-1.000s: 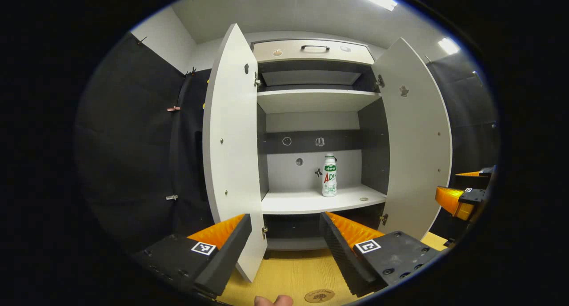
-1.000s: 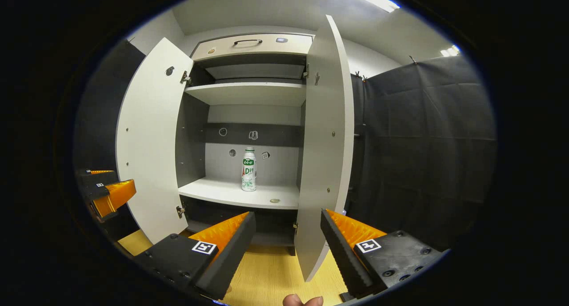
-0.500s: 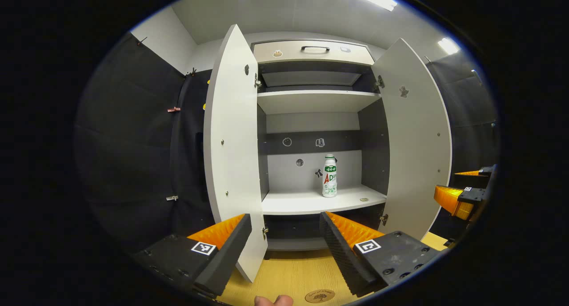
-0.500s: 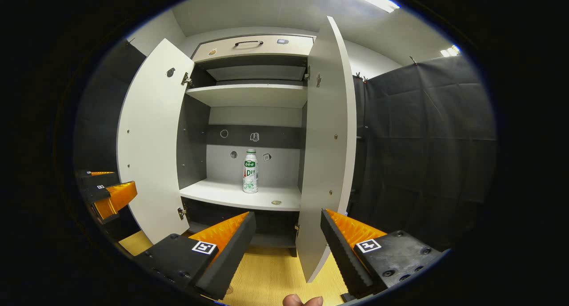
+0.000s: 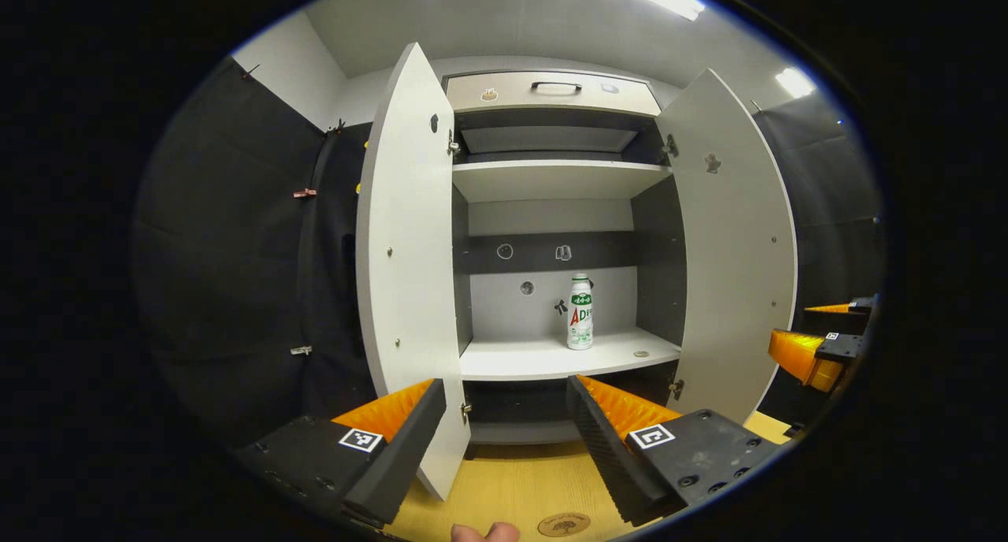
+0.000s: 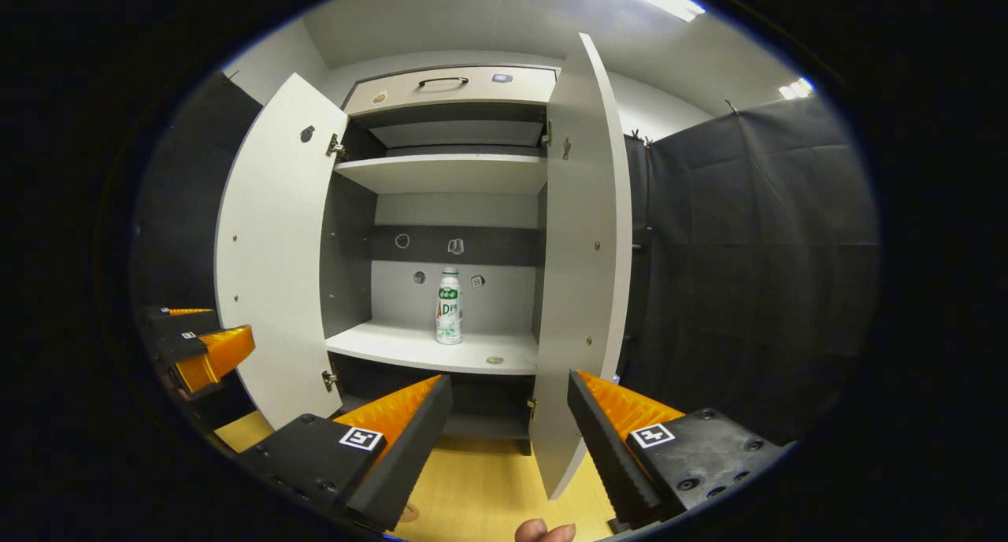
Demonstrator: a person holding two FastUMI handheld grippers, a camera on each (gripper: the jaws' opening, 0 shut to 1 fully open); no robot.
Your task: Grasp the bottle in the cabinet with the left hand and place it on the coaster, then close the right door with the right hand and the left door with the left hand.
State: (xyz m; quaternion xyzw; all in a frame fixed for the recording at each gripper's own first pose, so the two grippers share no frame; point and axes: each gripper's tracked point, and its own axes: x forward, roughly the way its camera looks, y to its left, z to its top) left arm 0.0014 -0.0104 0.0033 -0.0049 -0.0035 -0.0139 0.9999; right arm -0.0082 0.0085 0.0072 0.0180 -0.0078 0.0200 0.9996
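The bottle (image 5: 580, 312) stands upright on the shelf (image 5: 551, 361), ungrasped, so the open left gripper (image 5: 504, 416) must next reach in; the right gripper (image 6: 508, 416) gapes empty too.

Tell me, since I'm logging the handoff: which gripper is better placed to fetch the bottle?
Left. The open left gripper looks between both open doors at the bottle; the right door stands before the right gripper.

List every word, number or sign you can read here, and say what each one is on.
Nothing reads clearly:
bottle: printed label, too small to read.
coaster: round emblem, blurred.
stickers on the cabinet's back wall: too small to read.
square tag on the left gripper: coded pattern, no words.
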